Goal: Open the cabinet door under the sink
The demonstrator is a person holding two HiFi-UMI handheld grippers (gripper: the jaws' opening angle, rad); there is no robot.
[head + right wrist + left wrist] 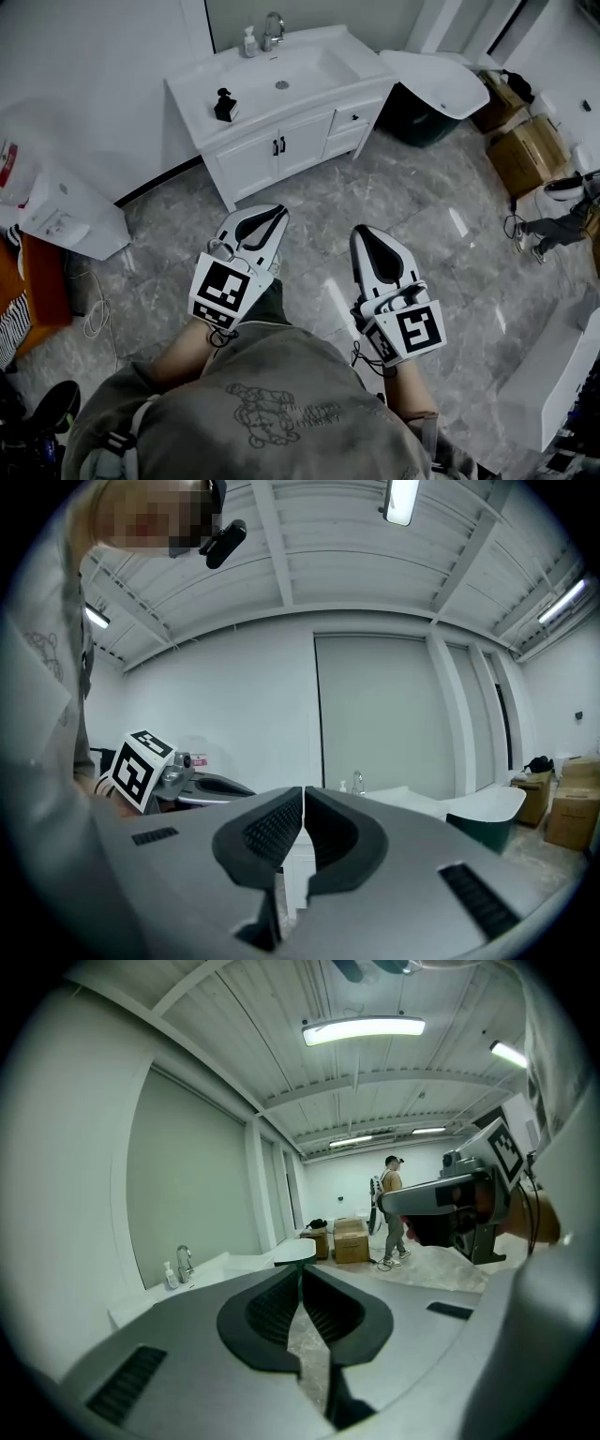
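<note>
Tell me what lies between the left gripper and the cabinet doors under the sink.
Only bare floor lies between the left gripper and the cabinet doors, as the head view shows.

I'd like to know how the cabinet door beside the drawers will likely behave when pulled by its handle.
The cabinet door looks like a rigid flat panel, so it should probably swing as one piece without flexing. Its dark handle sits at the centre seam, suggesting hinges toward the drawers. The handle looks slim, so jaws might slip off it.
</note>
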